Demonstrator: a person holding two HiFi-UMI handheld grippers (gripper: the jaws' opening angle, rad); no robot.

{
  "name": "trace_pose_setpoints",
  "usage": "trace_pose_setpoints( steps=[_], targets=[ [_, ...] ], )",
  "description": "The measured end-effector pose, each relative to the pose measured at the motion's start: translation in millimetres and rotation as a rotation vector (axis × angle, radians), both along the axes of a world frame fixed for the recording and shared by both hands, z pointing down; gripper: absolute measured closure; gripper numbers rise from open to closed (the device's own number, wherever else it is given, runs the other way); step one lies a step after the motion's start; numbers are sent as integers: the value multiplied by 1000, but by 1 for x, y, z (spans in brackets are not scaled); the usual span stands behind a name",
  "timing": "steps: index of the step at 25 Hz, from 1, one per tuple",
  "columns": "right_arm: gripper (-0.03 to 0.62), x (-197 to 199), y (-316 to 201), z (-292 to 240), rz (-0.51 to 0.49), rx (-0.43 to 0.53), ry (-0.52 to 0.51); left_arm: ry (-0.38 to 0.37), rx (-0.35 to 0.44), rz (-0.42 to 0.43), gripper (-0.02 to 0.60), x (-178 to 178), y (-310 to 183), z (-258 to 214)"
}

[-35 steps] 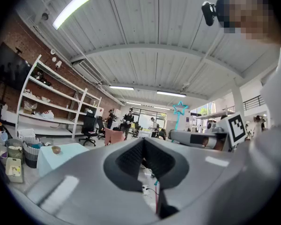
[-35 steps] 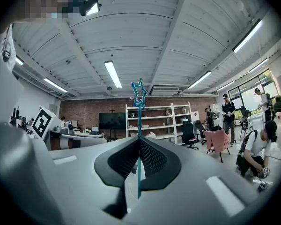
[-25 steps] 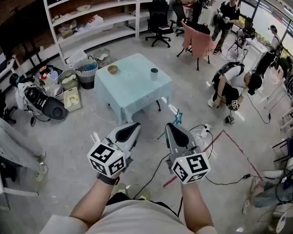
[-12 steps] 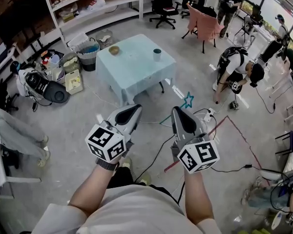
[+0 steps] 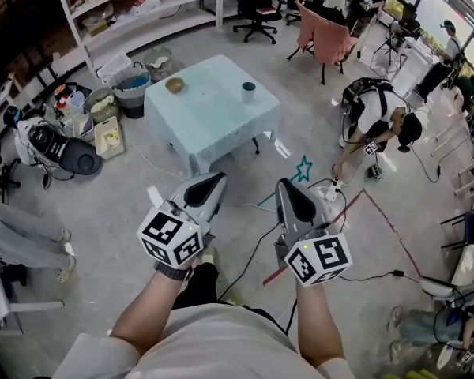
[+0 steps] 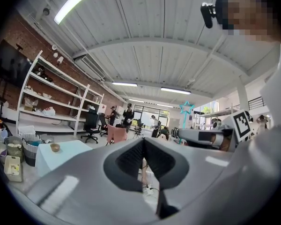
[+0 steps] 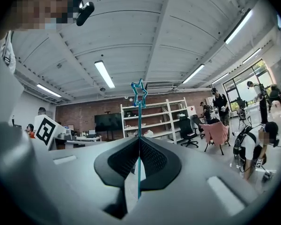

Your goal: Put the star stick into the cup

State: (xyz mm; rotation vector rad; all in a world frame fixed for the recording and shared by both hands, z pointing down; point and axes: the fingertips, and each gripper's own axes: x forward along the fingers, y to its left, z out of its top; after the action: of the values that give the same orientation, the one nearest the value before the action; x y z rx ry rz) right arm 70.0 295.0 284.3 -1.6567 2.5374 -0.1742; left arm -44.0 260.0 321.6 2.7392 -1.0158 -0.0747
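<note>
As I look down in the head view, the cup (image 5: 249, 92) stands on the pale surface (image 5: 197, 133), well apart from the star stick (image 5: 302, 168). Left gripper view: my left tool (image 6: 143, 142) is pinched together, empty. Right gripper view: my right tool (image 7: 139, 146) clamps the stick's shaft, star upward.

White shelving (image 7: 152, 121) lines a brick wall (image 7: 77, 112) above grey concrete floor (image 5: 103, 204).

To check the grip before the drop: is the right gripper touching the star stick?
Touching. In the right gripper view, the right gripper has its jaws shut on the star stick, star above them.
</note>
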Motion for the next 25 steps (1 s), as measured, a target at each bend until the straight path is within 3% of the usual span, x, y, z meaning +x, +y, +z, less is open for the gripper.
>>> trace_pose_setpoints(
  steps=[13, 25],
  targets=[
    [579, -38, -162, 9, 59, -23, 17, -2, 27, 48, 575, -37, -169, 6],
    [579, -52, -248, 2, 84, -31, 44, 17, 19, 84, 576, -44, -249, 10]
  ],
)
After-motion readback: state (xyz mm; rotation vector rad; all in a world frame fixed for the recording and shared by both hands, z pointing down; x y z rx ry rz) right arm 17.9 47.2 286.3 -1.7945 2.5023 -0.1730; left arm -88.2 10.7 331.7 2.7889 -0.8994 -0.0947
